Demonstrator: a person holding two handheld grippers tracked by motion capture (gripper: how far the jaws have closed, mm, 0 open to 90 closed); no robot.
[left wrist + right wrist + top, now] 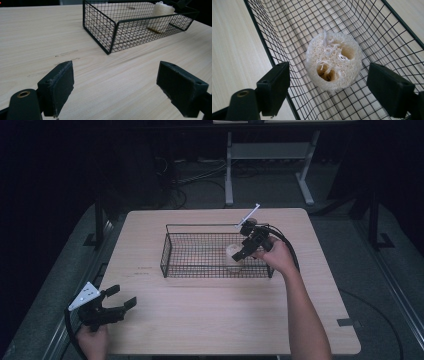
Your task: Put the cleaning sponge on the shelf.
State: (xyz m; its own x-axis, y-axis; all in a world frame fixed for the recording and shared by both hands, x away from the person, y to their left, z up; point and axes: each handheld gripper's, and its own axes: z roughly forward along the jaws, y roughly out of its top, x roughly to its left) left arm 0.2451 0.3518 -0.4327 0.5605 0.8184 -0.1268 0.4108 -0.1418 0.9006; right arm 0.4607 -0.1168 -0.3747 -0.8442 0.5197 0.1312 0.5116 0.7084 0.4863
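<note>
The left gripper (120, 301) is showing a black body with 2 blocky black jaws, a brass-ringed hole at one jaw's base, and a grey 3-cornered plate (84, 296) on top. A black cable (70, 330) is trailing from it past the hand (93, 340). The right gripper (241, 252) is looking black too, with a thick black cable (287, 245) looping over the right hand (276, 256). Both forearms are showing no sleeves.

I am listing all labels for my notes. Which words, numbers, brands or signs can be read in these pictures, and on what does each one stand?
None can be read.
Table: faint dark marks near the basket, too small and blurred to read.
Loofah and basket: no writing.
</note>
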